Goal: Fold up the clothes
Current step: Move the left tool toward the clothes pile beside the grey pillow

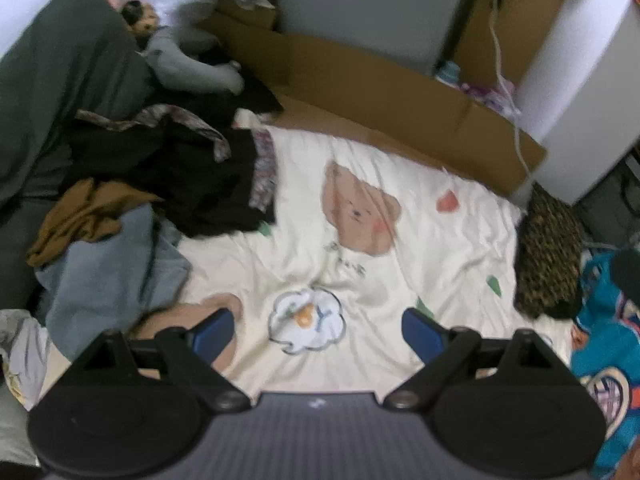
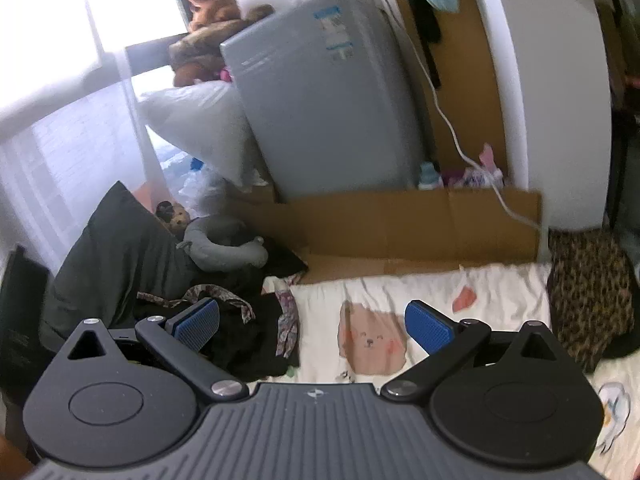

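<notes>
both tongs (image 1: 318, 330) (image 2: 312, 322) gape empty; only the right wrist view shows the window (image 2: 60, 40).

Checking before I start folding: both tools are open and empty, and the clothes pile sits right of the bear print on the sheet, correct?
Not quite. The pile lies left of the bear print, as the left wrist view shows. Both tools, left and right, are open and empty.

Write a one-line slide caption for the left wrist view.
Open left gripper hovers above a cream bear-print sheet, with a pile of unfolded clothes to its left.
</notes>
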`<state>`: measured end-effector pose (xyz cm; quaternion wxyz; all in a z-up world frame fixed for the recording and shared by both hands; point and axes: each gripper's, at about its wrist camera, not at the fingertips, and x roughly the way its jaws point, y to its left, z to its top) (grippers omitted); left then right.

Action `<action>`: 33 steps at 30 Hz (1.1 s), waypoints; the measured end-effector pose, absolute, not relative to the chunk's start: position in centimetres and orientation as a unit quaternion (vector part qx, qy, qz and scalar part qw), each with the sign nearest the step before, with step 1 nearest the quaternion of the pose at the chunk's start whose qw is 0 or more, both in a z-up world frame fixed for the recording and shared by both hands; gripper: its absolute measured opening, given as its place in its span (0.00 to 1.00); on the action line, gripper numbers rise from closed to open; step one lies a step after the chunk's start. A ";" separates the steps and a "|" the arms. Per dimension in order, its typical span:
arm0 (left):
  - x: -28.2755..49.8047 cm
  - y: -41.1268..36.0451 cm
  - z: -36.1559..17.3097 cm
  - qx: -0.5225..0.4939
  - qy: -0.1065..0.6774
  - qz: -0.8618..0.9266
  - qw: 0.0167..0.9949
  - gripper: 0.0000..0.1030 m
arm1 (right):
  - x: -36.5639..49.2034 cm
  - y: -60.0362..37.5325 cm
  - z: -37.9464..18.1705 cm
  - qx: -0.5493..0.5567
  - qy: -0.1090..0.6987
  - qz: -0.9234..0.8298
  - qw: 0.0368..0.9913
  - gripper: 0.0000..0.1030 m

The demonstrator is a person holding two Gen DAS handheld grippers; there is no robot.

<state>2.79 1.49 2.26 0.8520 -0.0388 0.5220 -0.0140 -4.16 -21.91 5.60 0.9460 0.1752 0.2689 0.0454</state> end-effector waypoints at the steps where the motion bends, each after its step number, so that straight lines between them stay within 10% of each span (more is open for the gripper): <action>1: 3.1 2.0 2.4 -0.039 0.519 -0.008 0.854 0.90 | -4.0 -22.0 5.4 0.171 0.271 0.040 0.946 0.99; 33: 12.3 9.5 -2.3 -0.055 0.532 0.094 0.840 0.90 | 1.5 -23.3 -5.5 0.131 0.333 0.016 0.934 0.99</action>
